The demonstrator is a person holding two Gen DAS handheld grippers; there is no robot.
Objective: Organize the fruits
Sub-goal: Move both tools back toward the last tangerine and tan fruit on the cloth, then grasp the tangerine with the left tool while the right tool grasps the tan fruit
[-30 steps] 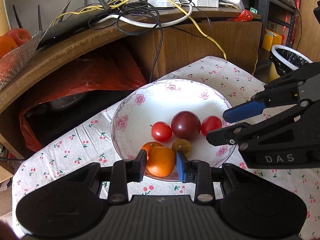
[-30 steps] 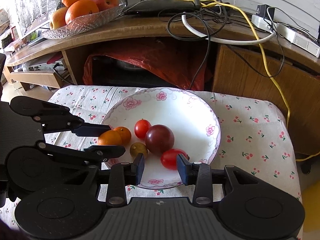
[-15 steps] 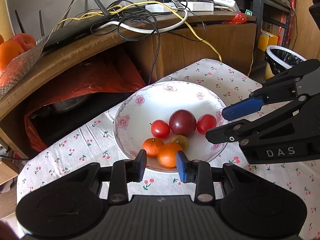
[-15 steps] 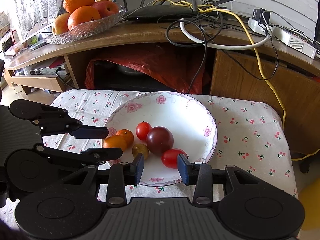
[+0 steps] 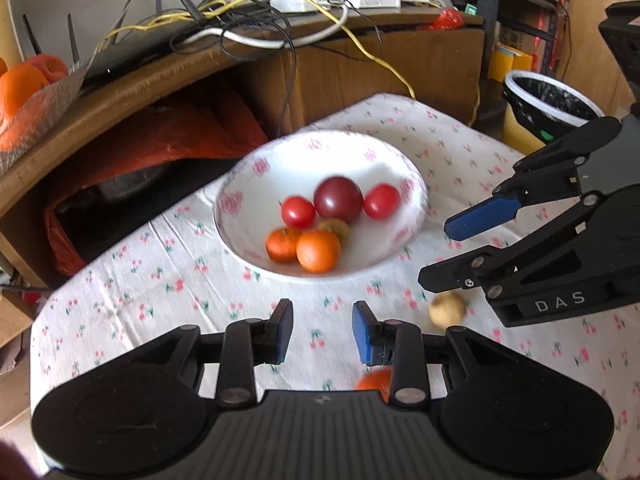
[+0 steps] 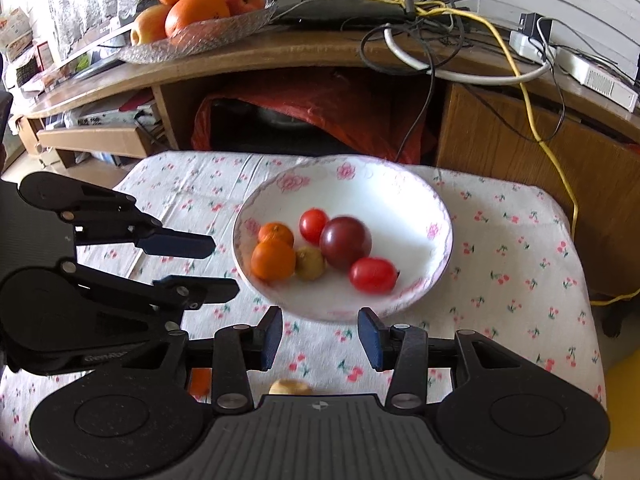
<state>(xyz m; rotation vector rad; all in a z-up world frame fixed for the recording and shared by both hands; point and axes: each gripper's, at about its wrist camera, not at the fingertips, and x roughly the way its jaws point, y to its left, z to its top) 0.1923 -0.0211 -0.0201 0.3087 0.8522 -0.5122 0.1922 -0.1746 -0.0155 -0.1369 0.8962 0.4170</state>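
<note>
Both grippers are hanging over the cloth-covered desk (image 6: 520,264), short of the bowl (image 6: 400,200), and both are empty. The left gripper (image 5: 322,330) is showing its pads apart with nothing between them; the right gripper (image 6: 319,336) is likewise spread wide, clamping nothing.

The bowl is sitting mid-desk, serving as the collecting spot, and the fruit inside is bunching toward its near side, each piece touching a neighbour. Counting them in the right view: two oranges (image 6: 273,259), two red tomatoes (image 6: 373,275), one dark plum (image 6: 345,243) and one small brown fruit (image 6: 310,263). Six pieces in the bowl.

Two more are lying loose on the cloth, outside the bowl: a pale round fruit (image 5: 447,309) just below the right gripper's lower finger in the left view, and an orange-red fruit (image 5: 374,382) half hidden behind the left gripper's own finger. My read is that these are what's left to gather, and open jaws suit that. The pale one is looking likely to roll if nudged.

Up on the shelf, a glass dish (image 6: 224,28) is holding bigger fruit, well apart from the job.
</note>
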